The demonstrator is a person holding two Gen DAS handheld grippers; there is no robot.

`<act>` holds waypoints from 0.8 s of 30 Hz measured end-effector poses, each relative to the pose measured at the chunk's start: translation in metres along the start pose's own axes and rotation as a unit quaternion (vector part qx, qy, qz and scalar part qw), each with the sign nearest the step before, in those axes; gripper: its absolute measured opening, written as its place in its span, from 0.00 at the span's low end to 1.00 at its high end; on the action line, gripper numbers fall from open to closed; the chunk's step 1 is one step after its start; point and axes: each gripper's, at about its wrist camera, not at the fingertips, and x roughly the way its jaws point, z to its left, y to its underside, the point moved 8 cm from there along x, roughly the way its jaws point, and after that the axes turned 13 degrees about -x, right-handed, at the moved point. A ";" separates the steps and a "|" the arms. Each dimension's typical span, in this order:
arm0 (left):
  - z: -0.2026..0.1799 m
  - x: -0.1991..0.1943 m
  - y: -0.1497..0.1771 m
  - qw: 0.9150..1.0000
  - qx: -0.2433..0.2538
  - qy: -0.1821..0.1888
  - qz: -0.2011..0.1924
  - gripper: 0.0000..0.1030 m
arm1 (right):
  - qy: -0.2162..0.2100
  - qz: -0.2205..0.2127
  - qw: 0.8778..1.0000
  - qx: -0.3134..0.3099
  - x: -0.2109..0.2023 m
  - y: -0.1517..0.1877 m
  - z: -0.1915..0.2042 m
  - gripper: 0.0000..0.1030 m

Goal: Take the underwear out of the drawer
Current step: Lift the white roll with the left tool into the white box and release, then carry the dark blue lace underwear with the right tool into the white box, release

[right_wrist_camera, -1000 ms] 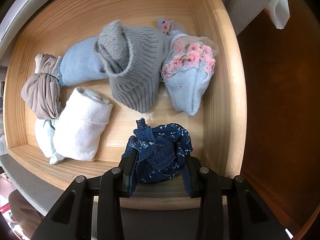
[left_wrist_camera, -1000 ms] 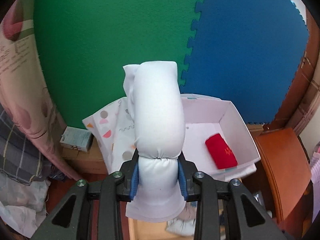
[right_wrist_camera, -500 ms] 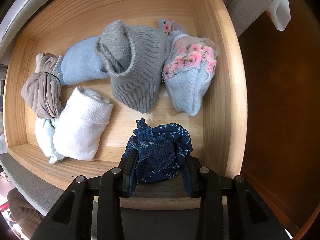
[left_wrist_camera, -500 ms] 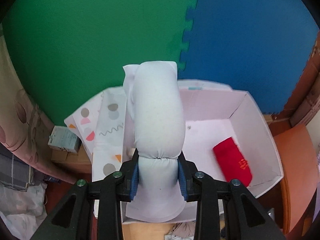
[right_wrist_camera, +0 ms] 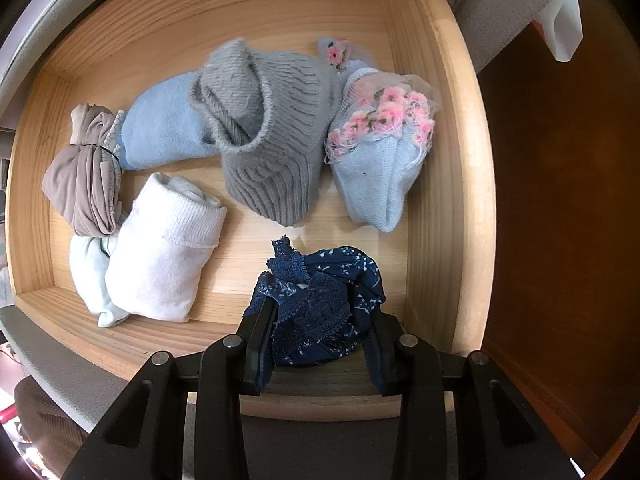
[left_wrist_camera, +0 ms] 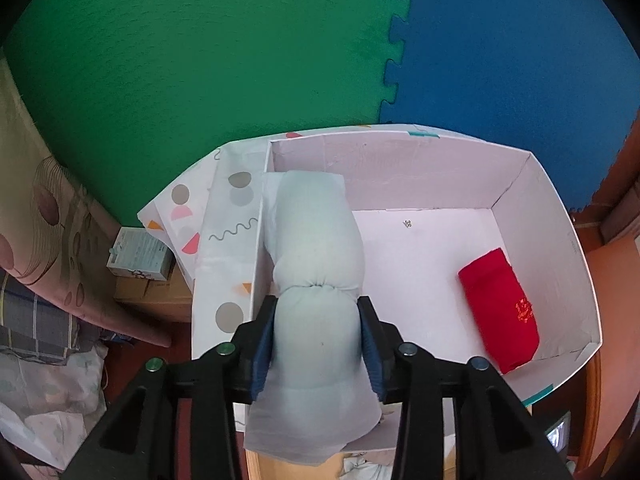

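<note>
The jaws of the left gripper [left_wrist_camera: 318, 342] have just been opening around the pale rolled underwear [left_wrist_camera: 316, 280], lowered into the white box [left_wrist_camera: 400, 160] beside a red roll [left_wrist_camera: 500, 308]: the drop-off is starting. The right gripper [right_wrist_camera: 318, 342] grips navy lace underwear [right_wrist_camera: 320, 304] inside the drawer [right_wrist_camera: 436, 120].

Box floor [left_wrist_camera: 420, 264] lies open between white roll [left_wrist_camera: 316, 248] and red roll [left_wrist_camera: 500, 308].

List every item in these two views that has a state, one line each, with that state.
Left gripper: jaws just opening, pale rolled garment between them.
Pale blue-white rolled garment: rolled, over the box's left wall.
White cardboard box: open-topped.
Red folded garment: lying in the box.
Right gripper: shut on navy lace underwear.
Navy lace underwear: bunched, gripped.
Wooden drawer: open.
</note>
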 end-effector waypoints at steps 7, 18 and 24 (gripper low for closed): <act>0.004 -0.022 0.001 1.000 0.003 0.010 -0.009 0.51 | 0.000 0.003 1.000 -0.001 0.002 0.000 0.002 0.33; 0.044 -0.070 0.029 0.999 -0.012 0.022 -0.028 0.52 | 0.003 0.003 1.000 0.001 0.005 -0.003 -0.001 0.33; 0.078 -0.069 0.075 0.999 -0.034 0.011 -0.018 0.52 | 0.011 -0.002 1.000 -0.003 0.004 -0.004 0.003 0.33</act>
